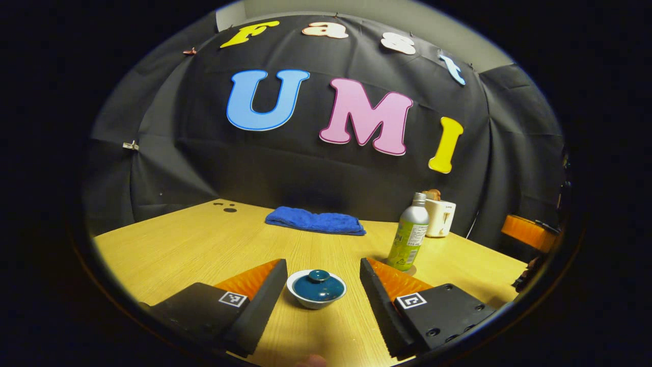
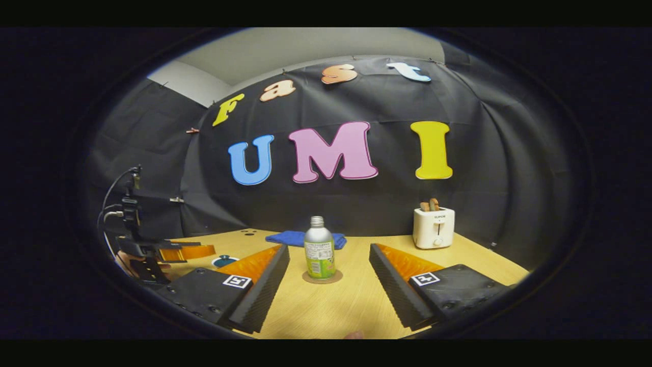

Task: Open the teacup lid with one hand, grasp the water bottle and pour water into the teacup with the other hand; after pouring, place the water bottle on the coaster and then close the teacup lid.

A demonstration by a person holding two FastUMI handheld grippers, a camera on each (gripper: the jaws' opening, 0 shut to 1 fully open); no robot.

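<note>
Your wooden table (image 1: 193, 244) carries everything, all of it untouched. At the far edge lie a blue folded cloth (image 1: 316, 221) and a white toaster (image 2: 433, 228), neither needed. The water bottle (image 2: 319, 254) stands upright on its coaster (image 2: 322, 279), between your right gripper (image 2: 329, 285) fingers but beyond them; those fingers stand wide apart, holding nothing. The teacup (image 1: 316, 297) sits between your left gripper (image 1: 323, 295) fingers, which are likewise spread and clear of it, with its lid (image 1: 318, 286) on. Lower the left gripper squarely over the lid knob (image 1: 319, 276), close on the knob alone, and lift straight up so the cup is not dragged.
</note>
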